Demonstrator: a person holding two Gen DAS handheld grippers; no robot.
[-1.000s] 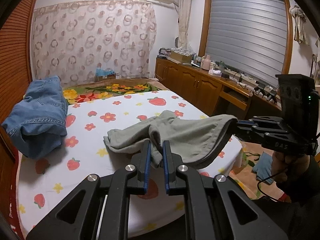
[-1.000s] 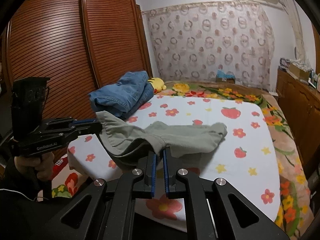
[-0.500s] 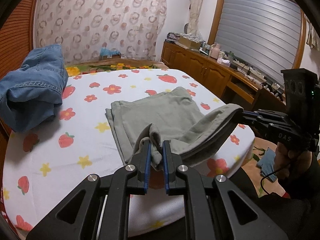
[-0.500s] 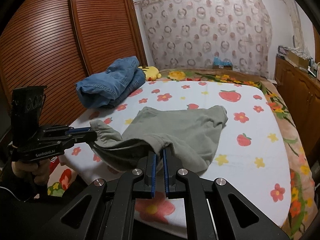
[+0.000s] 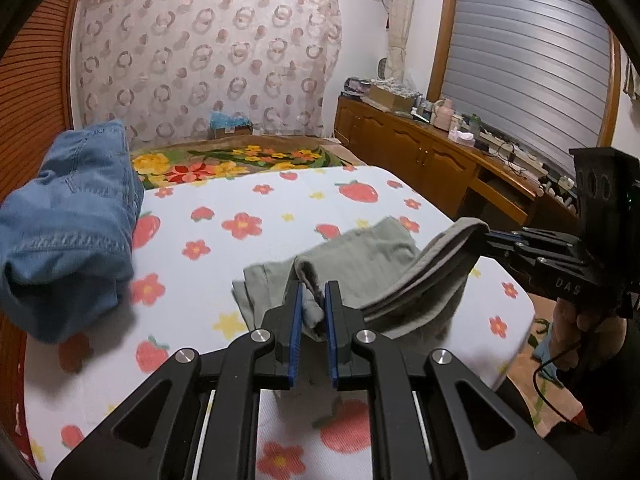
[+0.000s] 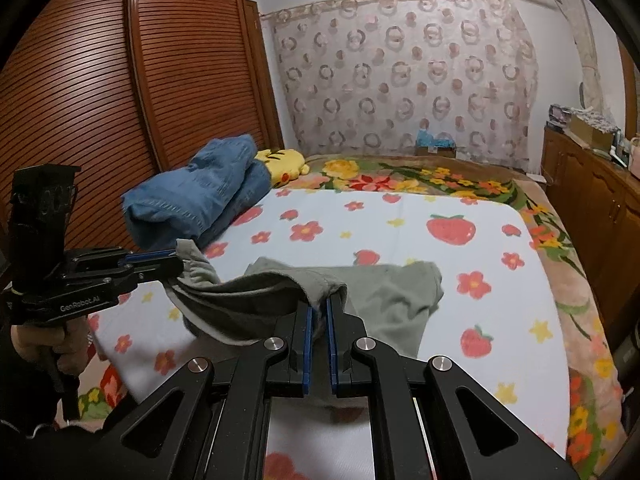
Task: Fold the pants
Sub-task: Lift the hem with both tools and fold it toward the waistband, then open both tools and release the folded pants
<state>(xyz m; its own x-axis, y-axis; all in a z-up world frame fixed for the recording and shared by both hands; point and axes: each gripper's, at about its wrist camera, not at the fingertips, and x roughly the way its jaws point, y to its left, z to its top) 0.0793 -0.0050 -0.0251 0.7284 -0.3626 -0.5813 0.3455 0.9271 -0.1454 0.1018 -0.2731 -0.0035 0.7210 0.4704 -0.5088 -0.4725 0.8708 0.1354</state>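
Note:
Grey-green pants (image 5: 368, 256) lie partly on the flowered bed sheet (image 5: 248, 216), near its front edge. My left gripper (image 5: 312, 292) is shut on one bunched corner of the pants' near edge. My right gripper (image 6: 318, 304) is shut on the other corner; it also shows at the right of the left wrist view (image 5: 486, 236). The near edge hangs lifted between the two grippers, while the far part (image 6: 404, 292) rests flat on the sheet. The left gripper shows at the left of the right wrist view (image 6: 176, 262).
Folded blue jeans (image 5: 68, 216) lie at the bed's left side beside a yellow plush toy (image 6: 284, 160). A wooden louvred wardrobe (image 6: 120, 100) stands left of the bed. A wooden cabinet (image 5: 432, 160) with clutter runs along the right wall. A floral blanket (image 6: 400, 178) covers the far end.
Both grippers have kept their hold on the pants' near edge and lifted it, moving it toward the far side; less of the pants lies flat on the sheet than half a second ago.

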